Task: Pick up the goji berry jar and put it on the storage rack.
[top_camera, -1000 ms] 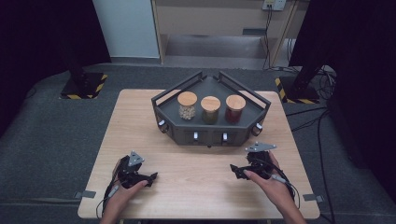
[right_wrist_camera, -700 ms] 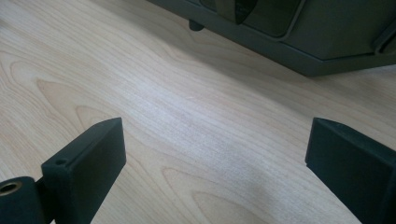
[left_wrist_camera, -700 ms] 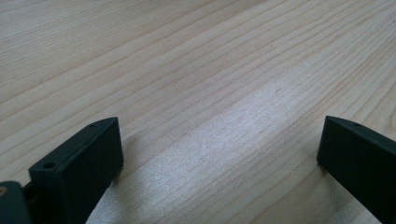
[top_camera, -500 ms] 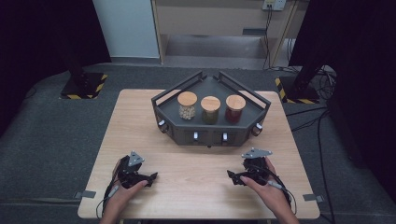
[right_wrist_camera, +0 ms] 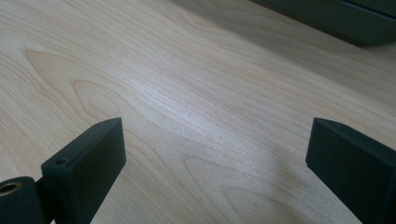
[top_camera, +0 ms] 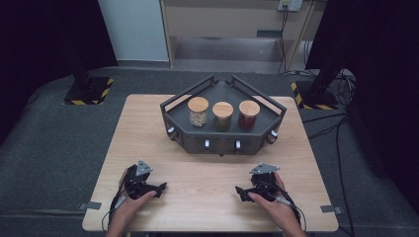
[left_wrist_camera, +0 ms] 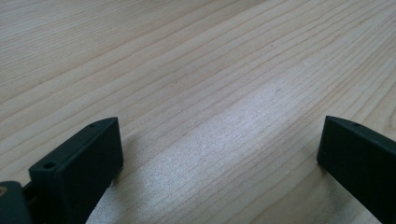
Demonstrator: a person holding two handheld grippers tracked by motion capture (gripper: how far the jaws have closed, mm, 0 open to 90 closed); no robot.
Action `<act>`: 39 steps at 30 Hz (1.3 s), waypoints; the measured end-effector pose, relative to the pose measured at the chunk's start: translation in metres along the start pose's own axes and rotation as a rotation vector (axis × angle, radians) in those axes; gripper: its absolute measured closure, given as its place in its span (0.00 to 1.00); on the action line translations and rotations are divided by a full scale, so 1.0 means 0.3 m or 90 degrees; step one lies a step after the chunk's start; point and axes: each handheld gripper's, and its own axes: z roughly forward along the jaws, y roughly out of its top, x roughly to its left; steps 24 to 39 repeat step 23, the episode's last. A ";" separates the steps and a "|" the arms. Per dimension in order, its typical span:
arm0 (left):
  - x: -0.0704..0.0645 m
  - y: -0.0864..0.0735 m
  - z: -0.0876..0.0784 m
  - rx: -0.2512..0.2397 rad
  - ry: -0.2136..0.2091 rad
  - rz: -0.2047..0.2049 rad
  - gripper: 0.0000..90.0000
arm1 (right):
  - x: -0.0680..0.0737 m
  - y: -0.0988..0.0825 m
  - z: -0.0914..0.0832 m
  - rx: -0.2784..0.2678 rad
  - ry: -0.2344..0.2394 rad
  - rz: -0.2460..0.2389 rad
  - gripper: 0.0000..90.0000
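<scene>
Both my left tool (top_camera: pixel 159 187) and right tool (top_camera: pixel 240 191) rest wide apart on the bench (top_camera: pixel 212 170), empty. 3 jars (top_camera: pixel 223 115) sit in the tray (top_camera: pixel 222 142); I'd approach level, jaws straddling 1 jar.

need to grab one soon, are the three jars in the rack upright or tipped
Upright: all three jars stand in the dark rack, wooden lids on top, facing up.
</scene>
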 end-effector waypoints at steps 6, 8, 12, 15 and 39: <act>0.000 0.000 0.000 0.000 0.000 0.000 0.00 | 0.026 -0.022 0.033 0.007 -0.010 -0.006 0.06; 0.000 0.000 0.000 0.000 0.000 0.000 0.00 | 0.038 -0.032 0.042 0.008 -0.015 -0.016 0.04; 0.000 0.000 0.000 0.000 0.000 0.000 0.00 | 0.049 -0.053 0.047 -0.007 -0.020 -0.017 0.02; 0.000 0.000 0.000 0.000 0.000 0.000 0.00 | 0.052 -0.083 0.048 -0.028 -0.022 -0.016 0.02; 0.000 0.000 0.000 0.000 0.000 0.000 0.00 | 0.053 -0.083 0.048 -0.029 -0.023 -0.016 0.01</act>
